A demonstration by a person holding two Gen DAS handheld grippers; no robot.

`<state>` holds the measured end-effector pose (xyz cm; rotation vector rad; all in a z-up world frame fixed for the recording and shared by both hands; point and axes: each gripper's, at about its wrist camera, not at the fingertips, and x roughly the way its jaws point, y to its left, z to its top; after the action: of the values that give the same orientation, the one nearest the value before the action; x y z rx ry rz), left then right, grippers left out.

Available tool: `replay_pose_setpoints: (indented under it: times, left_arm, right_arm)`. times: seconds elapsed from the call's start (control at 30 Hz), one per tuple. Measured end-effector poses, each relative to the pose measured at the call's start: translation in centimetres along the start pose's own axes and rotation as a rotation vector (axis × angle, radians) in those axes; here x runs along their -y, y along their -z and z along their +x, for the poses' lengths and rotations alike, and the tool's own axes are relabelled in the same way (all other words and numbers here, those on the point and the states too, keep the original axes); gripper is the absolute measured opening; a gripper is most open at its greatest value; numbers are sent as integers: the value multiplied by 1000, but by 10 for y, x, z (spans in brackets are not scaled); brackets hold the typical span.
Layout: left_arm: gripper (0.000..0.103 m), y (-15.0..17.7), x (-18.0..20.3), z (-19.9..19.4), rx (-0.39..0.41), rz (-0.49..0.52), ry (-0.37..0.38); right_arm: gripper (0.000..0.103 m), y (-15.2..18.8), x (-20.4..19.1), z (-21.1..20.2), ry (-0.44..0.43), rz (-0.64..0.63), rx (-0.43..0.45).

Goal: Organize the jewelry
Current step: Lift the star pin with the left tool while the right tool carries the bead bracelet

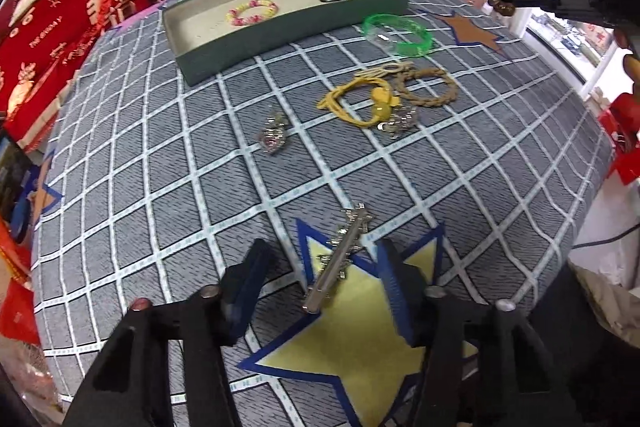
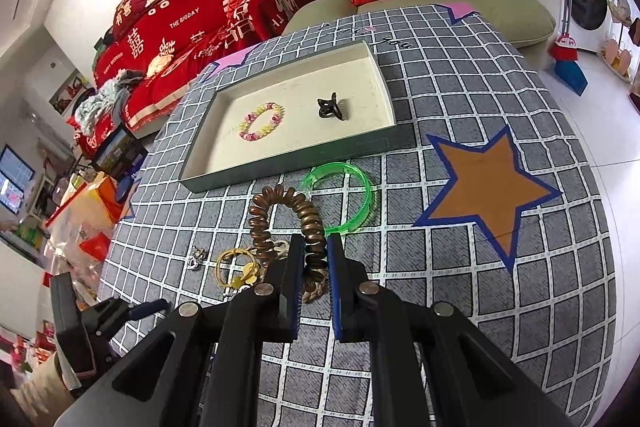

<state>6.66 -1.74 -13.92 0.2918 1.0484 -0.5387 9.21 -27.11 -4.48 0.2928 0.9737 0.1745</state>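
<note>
Now the right gripper (image 2: 313, 259) pinches a brown coil band (image 2: 288, 223), with the tray (image 2: 288, 169) ahead. Meanwhile the left gripper (image 1: 324, 267) is wide open around a silver clip (image 1: 342, 255).

Red blanket (image 2: 192, 27) reads "HAPPY WEDDING", "THE BIGDAY"

Both the left gripper (image 1: 324, 267) and right gripper (image 2: 312, 267) are matte black (silver round screws), with ribbed blue fingertip pads (image 2: 334, 291).

A grey cloth (image 2: 460, 307) is showing white checks and an orange, blue-edged star (image 2: 486, 187). A green bangle (image 2: 362, 203) is sitting beside a brown spiral tie (image 2: 308, 223).
</note>
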Motion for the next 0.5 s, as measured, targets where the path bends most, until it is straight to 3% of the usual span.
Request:
replay_pose_setpoints:
  times: [0.13,0.5]
  left_arm:
    - [29,0,8,-5,-14,38,23]
    - [29,-11,0,-30,59,-90,35]
  right_arm:
    - [12,0,-2,-1,-4,-4,2]
    - [12,-3,-6,-10,-16,-8,21]
